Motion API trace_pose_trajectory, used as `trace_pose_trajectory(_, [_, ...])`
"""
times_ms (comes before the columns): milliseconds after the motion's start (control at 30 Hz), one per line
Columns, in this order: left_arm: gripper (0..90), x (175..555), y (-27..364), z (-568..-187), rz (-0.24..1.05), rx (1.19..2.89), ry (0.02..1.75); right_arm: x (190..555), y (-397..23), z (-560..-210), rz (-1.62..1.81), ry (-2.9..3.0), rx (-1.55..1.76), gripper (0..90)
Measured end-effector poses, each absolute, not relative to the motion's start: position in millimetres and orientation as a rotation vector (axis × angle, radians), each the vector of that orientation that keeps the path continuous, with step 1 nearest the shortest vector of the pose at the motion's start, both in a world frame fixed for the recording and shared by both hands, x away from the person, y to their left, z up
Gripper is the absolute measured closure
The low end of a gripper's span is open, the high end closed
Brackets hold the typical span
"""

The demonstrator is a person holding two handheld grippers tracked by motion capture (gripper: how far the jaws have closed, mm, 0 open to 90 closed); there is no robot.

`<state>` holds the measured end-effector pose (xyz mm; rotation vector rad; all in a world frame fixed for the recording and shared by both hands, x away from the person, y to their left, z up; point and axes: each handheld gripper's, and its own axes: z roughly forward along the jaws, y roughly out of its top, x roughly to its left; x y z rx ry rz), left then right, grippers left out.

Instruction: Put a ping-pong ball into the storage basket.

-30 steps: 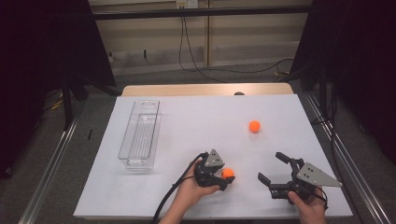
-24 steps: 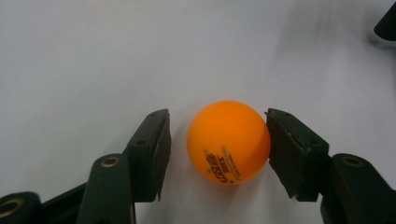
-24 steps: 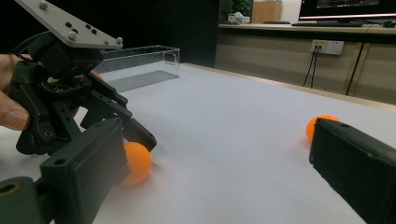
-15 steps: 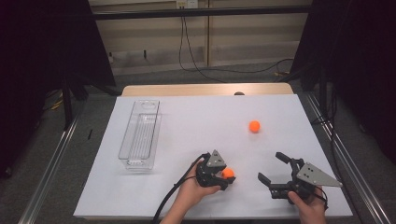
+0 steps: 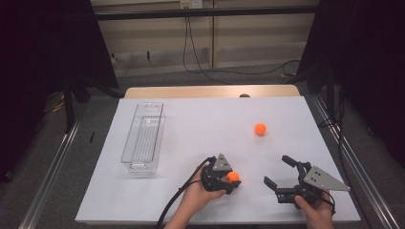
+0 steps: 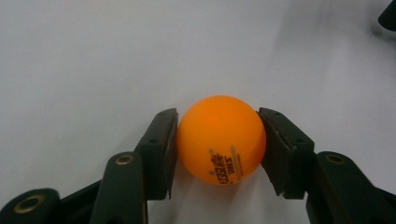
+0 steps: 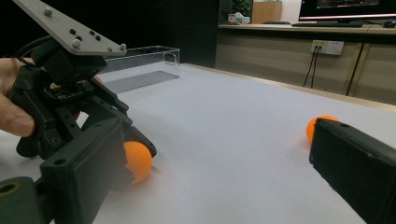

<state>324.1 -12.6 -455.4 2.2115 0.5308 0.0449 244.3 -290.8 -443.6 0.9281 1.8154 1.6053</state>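
An orange ball (image 6: 219, 135) with printed lettering lies on the white table sheet between the jaws of my left gripper (image 5: 229, 180). The jaws have just been closing, and both pads (image 6: 164, 142) now press on the ball's sides. In the right gripper view the same ball (image 7: 138, 161) rests on the sheet under the left gripper (image 7: 70, 116). My right gripper (image 5: 277, 170) sits to the right of it near the front edge, open and holding nothing. A second orange ball (image 5: 260, 129) lies loose farther back on the right, also seen as the far ball (image 7: 314, 127).
A clear, long plastic tray (image 5: 130, 143) stands on the left of the sheet, its far wall (image 7: 149, 52) visible in the right gripper view. A wooden table edge (image 5: 210, 91) runs along the back. Cables trail on the floor behind.
The left gripper's jaws have drawn in against the ball. Neither hand has shifted, and the far ball and tray stay put.
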Motion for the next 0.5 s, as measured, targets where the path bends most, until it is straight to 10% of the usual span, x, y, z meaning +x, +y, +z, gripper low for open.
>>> trace_pose_trajectory(500, [50.6, 324.4, -11.0, -454.1, 0.026, 2.216, 0.555, 244.1, -290.5, -443.6, 1.603, 1.816, 0.925, 3.3])
